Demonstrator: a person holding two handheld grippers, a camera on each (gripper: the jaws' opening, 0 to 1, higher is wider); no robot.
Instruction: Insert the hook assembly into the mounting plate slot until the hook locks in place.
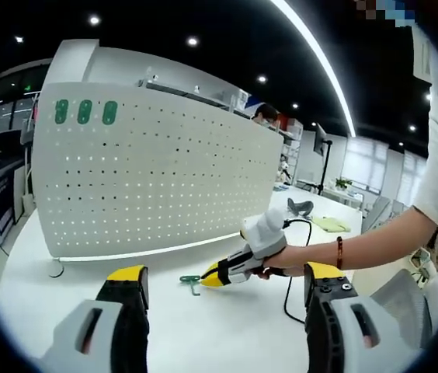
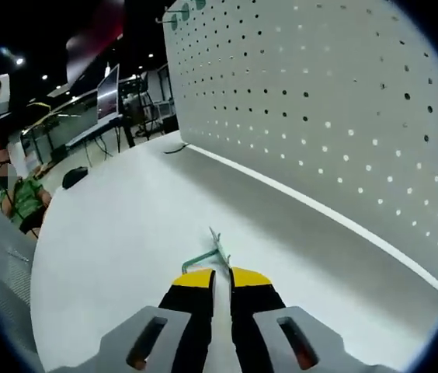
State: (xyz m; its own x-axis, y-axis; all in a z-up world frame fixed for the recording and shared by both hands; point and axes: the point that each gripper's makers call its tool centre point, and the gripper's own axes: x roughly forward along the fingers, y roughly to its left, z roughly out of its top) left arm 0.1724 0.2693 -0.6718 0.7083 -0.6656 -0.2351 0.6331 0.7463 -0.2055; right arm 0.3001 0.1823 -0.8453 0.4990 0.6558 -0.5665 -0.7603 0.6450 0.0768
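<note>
A white pegboard mounting plate (image 1: 149, 171) stands upright on the white table (image 1: 203, 326), with three green tabs (image 1: 85, 111) at its upper left. A small green hook (image 1: 190, 281) lies on the table in front of it. A hand holds my right gripper (image 1: 213, 274) low over the table, its yellow tips closed on the hook's end. In the right gripper view the jaws (image 2: 220, 277) are nearly together on the green hook (image 2: 207, 252), which points toward the plate (image 2: 343, 116). My left gripper (image 1: 225, 273) hangs back, wide open and holding nothing.
A black cable (image 1: 293, 272) trails from the right gripper across the table. A grey object (image 1: 300, 206) and a yellow-green cloth (image 1: 331, 224) lie at the far right. A thin cable (image 1: 56, 268) curls at the plate's left foot. A seated person (image 2: 17, 194) is beyond the table.
</note>
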